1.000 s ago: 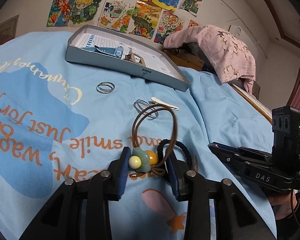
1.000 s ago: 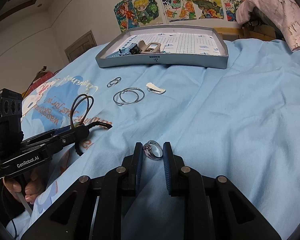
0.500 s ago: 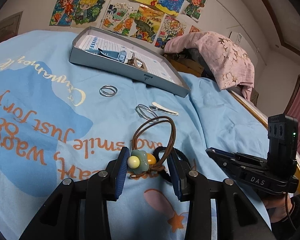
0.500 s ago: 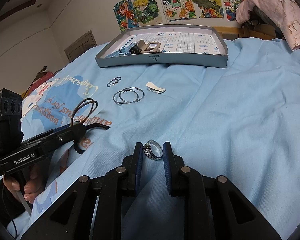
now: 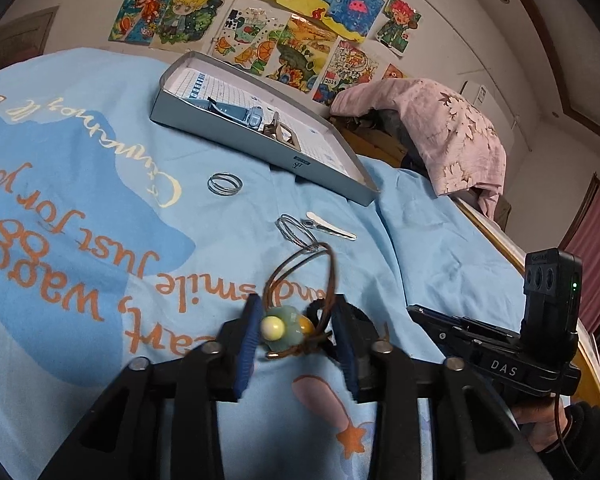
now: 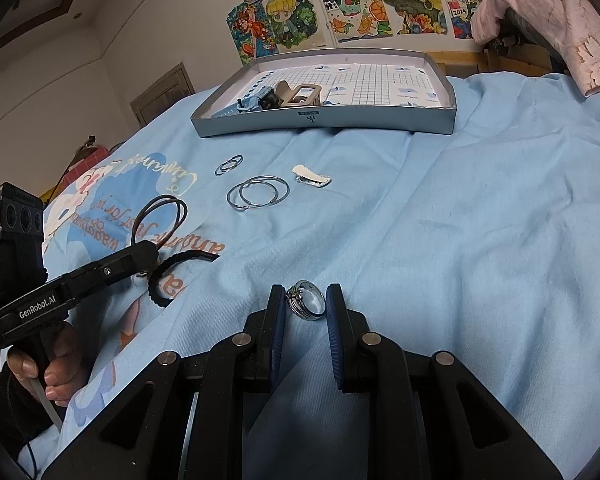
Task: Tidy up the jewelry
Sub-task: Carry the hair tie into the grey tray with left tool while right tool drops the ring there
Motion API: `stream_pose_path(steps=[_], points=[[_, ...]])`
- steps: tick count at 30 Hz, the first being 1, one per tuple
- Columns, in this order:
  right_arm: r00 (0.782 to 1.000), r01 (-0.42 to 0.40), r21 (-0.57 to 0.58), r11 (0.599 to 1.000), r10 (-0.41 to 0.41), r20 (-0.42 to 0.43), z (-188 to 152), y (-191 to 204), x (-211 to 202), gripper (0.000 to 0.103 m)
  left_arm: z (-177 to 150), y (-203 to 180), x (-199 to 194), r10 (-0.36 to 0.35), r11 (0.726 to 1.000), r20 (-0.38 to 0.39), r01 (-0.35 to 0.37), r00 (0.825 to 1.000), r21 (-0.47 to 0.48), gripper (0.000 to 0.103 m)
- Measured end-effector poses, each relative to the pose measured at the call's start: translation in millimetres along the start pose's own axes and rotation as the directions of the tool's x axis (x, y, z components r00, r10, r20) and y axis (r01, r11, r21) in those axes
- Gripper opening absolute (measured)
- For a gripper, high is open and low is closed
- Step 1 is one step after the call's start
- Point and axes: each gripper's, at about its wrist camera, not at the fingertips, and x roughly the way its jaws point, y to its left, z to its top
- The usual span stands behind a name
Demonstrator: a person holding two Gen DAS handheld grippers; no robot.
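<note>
Beaded cord bracelet point(image 5: 286, 330) and silver ring point(image 6: 306, 300), pinched.
Left gripper point(image 5: 296, 340) fingers clamp glossy beads; right gripper point(image 6: 305, 312) fingers pinch banded metal ring; grey tray point(image 6: 340, 122) upper centre.

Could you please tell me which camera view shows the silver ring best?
The right wrist view: the silver ring sits sharp and close between the right gripper jaws, its grooved band plain. The left wrist view shows only the right gripper's body from the side; the ring cannot be made out.
</note>
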Motion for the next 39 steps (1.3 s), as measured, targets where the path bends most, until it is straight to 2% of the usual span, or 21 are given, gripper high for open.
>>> stream_pose_path(steps=[7,11,17,25,30,33,36,39], points=[[1.000,-0.012,-0.008,1.000,0.012,0.014,0.3,0.6,-3.3,0.018,0.2,2.1,-1.5,-0.007,1.000,0.012,0.007,1.000,-0.014,0.021],[1.000,-0.010,-0.015,1.000,0.010,0.024,0.5,1.2,-6.2,0.018,1.7,1.5,-6.0,-0.005,1.000,0.037,0.006,0.999,-0.011,0.020],[0.998,0.007,-0.054,0.999,-0.003,0.063,4.2,5.6,-14.4,0.018,14.7,-14.2,-23.1,0.035,0.998,0.128,-0.041,0.991,0.045,0.020],[0.990,0.012,-0.039,0.999,-0.006,0.139,13.1,-0.7,-30.8,0.018,41.7,-23.0,-25.9,0.076,0.996,0.153,-0.082,0.985,0.033,0.020],[0.980,0.037,-0.071,0.997,-0.023,0.196,41.4,-4.0,-28.3,0.018,73.0,-26.2,-8.8,0.145,0.988,0.162,-0.152,0.976,0.029,0.020],[0.968,0.040,-0.040,0.998,-0.029,0.247,68.5,-13.2,-19.0,0.018,100.5,-27.0,11.2,0.168,0.984,0.170,-0.175,0.971,0.029,0.020],[0.955,0.046,-0.018,0.999,-0.039,0.293,95.3,-19.8,-6.1,0.018,123.4,-31.3,33.4,0.165,0.983,0.176,-0.176,0.971,0.050,0.020],[0.935,0.112,-0.009,0.994,-0.102,0.339,119.3,-29.2,6.2,0.018,143.3,-36.5,67.0,0.134,0.987,0.159,-0.146,0.978,0.070,0.020]])
